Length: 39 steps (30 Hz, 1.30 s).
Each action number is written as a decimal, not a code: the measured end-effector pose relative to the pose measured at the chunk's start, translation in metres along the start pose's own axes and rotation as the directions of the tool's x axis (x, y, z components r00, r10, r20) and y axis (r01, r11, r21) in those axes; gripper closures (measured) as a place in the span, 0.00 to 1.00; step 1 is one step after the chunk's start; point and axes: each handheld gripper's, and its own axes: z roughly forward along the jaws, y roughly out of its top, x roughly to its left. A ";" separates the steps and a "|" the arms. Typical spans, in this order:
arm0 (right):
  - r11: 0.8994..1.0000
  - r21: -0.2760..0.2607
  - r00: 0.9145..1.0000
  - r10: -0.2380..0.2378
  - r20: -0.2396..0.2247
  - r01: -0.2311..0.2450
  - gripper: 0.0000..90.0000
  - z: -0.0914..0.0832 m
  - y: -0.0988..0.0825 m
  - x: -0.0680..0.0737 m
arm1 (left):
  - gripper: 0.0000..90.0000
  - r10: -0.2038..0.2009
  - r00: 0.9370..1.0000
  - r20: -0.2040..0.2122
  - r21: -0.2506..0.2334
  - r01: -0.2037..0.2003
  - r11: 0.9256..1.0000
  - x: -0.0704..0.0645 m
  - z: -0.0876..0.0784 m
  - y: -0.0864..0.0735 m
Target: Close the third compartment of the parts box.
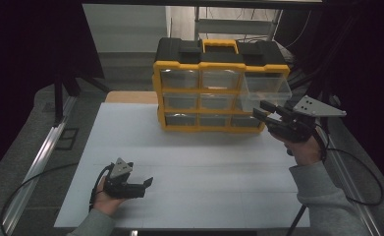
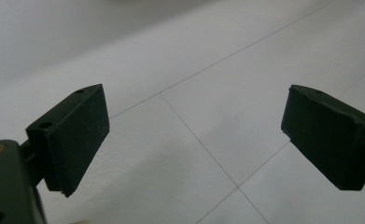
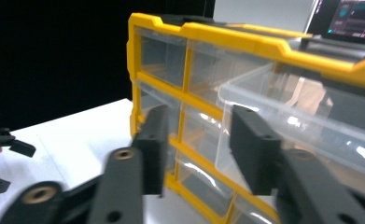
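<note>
Nearest the high camera, a grey sleeve leads to the left gripper (image 1: 148, 184), which rests low over the near-left of the white table (image 1: 204, 167) with its jaws spread wide and nothing between them; it looks parked there to stay clear of the work. Farther right and toward the back stands the yellow-and-black organizer (image 1: 219, 88), its clear drawers facing the person. One of them, the top-right drawer (image 1: 265, 91), is pulled partway out, apart from its closed neighbours, so its front is easy to reach. Just below and in front of it hovers the right gripper (image 1: 267, 112), jaws partly open and empty, the drawer's near corner just beyond them in the right gripper view, seemingly lined up for a grasp.
</note>
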 end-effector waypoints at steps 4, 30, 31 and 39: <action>1.000 0.021 1.000 -0.007 0.002 0.007 0.97 0.002 -0.006 -0.002 | 0.09 0.000 1.000 -0.001 -0.001 0.000 1.000 0.000 -0.001 0.000; 1.000 0.030 0.998 0.006 0.055 -0.008 0.99 0.013 -0.027 -0.020 | 0.09 -0.001 1.000 -0.004 -0.003 0.001 1.000 0.000 -0.001 -0.001; 1.000 0.029 0.998 0.008 0.059 -0.010 0.99 0.014 -0.027 -0.020 | 0.09 -0.002 1.000 -0.004 -0.002 0.002 1.000 0.000 -0.001 -0.001; 0.999 0.033 0.995 0.030 0.100 -0.034 0.99 0.017 -0.029 -0.025 | 0.09 -0.001 1.000 -0.003 0.000 0.001 1.000 0.000 -0.001 -0.001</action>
